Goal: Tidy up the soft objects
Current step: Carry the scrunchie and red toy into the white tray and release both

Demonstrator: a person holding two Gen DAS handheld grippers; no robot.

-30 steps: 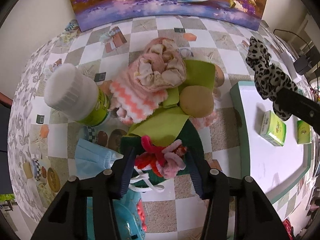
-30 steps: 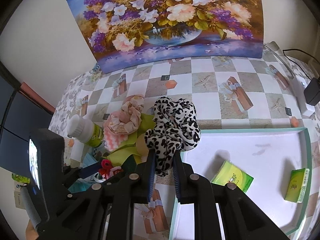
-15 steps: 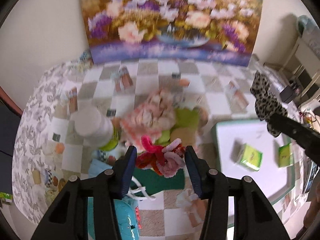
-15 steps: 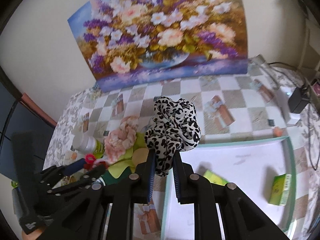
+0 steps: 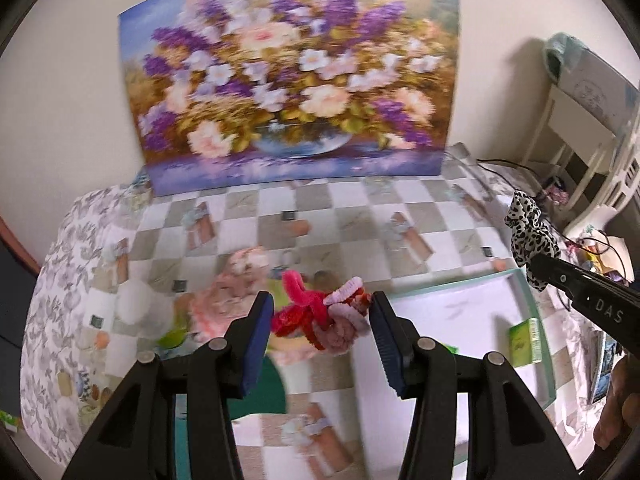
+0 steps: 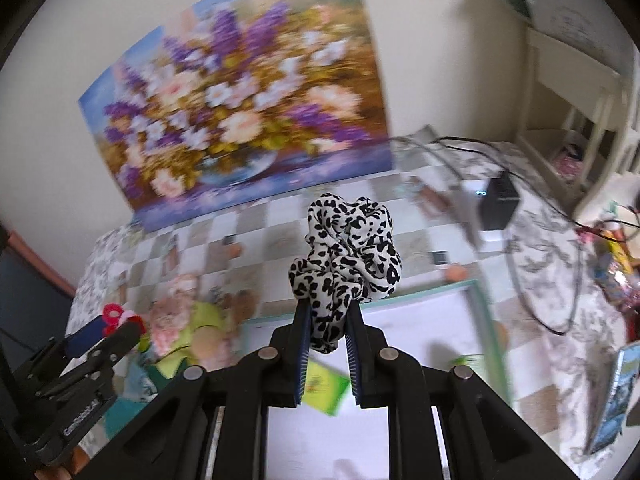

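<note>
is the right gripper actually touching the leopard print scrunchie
Touching. In the right wrist view, the right gripper has both pads pressed against the leopard print scrunchie, pinching its lower fold.

I see a fuzzy chenille bundle (image 5: 320, 318), a soft matt cloth scrunchie (image 6: 346, 258), a smooth glossy tablecloth (image 5: 352, 216) and a smooth white tray (image 5: 472, 320) with matt black plastic jaws.

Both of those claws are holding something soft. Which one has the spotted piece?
The right gripper has it: a white fabric scrunchie with black leopard spots, pinched between its jaws. The left gripper holds a red and pink fuzzy pipe-cleaner bundle instead.
</note>
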